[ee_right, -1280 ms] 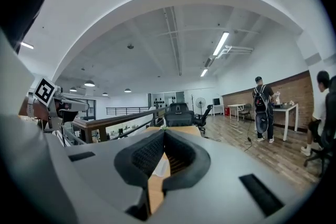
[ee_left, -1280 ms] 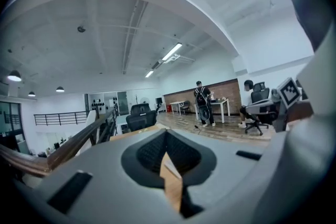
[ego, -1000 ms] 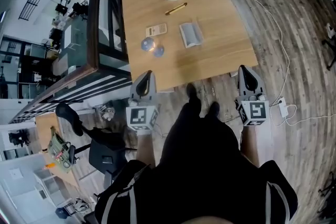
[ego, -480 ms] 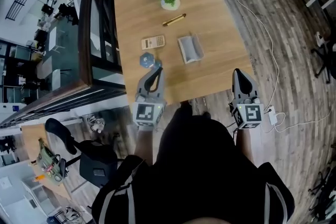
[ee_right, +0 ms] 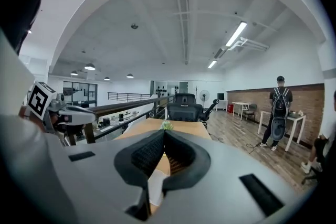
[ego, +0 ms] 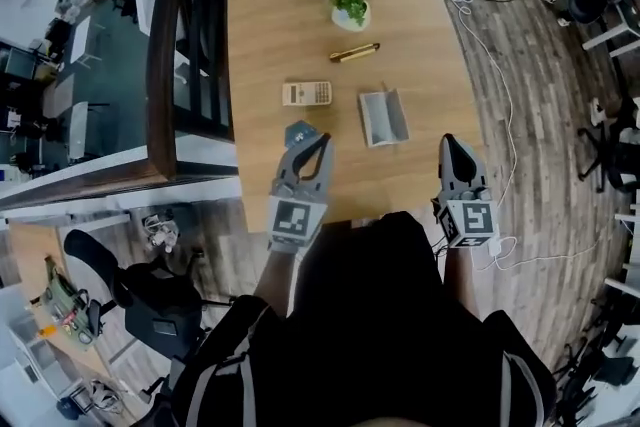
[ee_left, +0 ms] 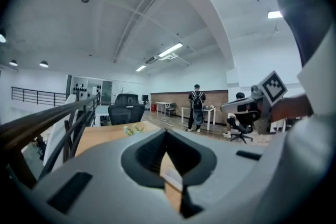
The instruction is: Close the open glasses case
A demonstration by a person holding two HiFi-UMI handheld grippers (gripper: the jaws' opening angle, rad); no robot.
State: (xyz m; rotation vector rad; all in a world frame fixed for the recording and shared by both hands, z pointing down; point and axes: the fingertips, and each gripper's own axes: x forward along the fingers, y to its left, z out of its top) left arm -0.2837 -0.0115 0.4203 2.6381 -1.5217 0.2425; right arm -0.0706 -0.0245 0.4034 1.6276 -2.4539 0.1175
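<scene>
— Where is the glasses case (ego: 384, 118) being seen?
— Open on the desk (ego: 270, 15), just right of the calculator (ego: 306, 93).
— And the grippers?
— The left hand-held gripper (ego: 314, 141) and the right hand-held gripper (ego: 452, 147) are being held clenched on nothing, over the desk's near edge.

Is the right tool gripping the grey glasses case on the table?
No, the right tool sits shut and empty at the near edge of the wooden table, clear of the open grey glasses case.
</scene>
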